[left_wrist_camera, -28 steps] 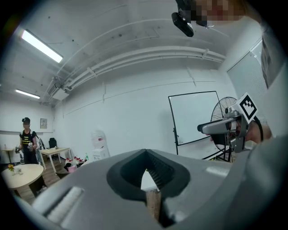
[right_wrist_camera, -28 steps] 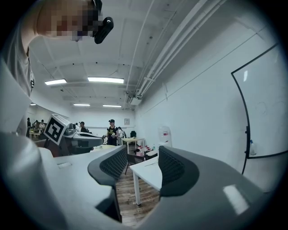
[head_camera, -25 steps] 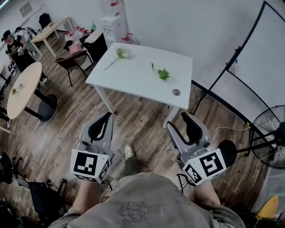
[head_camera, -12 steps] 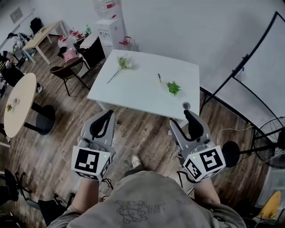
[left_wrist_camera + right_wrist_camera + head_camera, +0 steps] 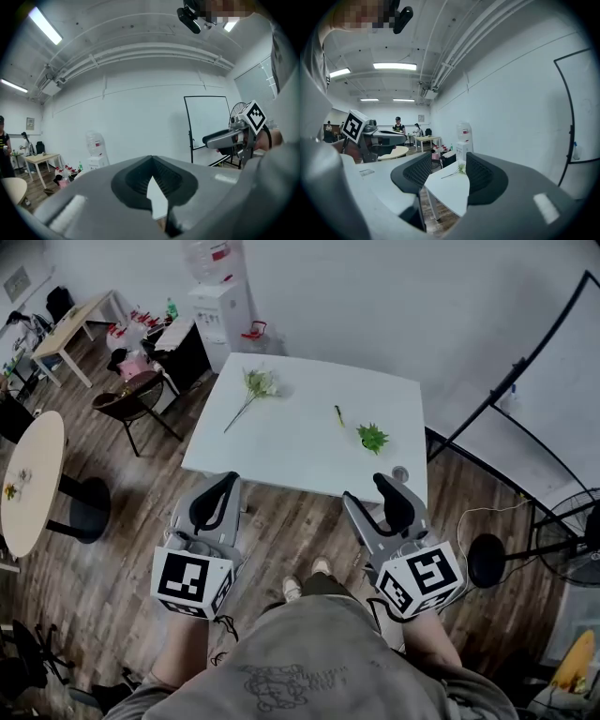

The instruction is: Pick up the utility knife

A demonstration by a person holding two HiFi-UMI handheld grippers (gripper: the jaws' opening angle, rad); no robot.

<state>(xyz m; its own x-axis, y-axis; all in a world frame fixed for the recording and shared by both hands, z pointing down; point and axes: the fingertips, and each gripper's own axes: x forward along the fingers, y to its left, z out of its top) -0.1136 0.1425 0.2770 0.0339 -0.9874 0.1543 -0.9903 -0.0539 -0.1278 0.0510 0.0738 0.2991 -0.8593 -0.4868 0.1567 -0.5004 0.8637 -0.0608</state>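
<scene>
On the white counter [image 5: 300,451] ahead, the utility knife [image 5: 338,415] lies well beyond you. This looks like the approach step: left gripper [image 5: 223,486] jaws pressed together, right gripper [image 5: 370,495] jaws spread, empty. Next, reach the right one over the knife.

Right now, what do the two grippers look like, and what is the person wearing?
Both the left gripper and the right gripper have grey bodies with black ribbed jaw pads. Each carries a white cube with black square markers. The person wears a grey shirt with a printed drawing.
</scene>
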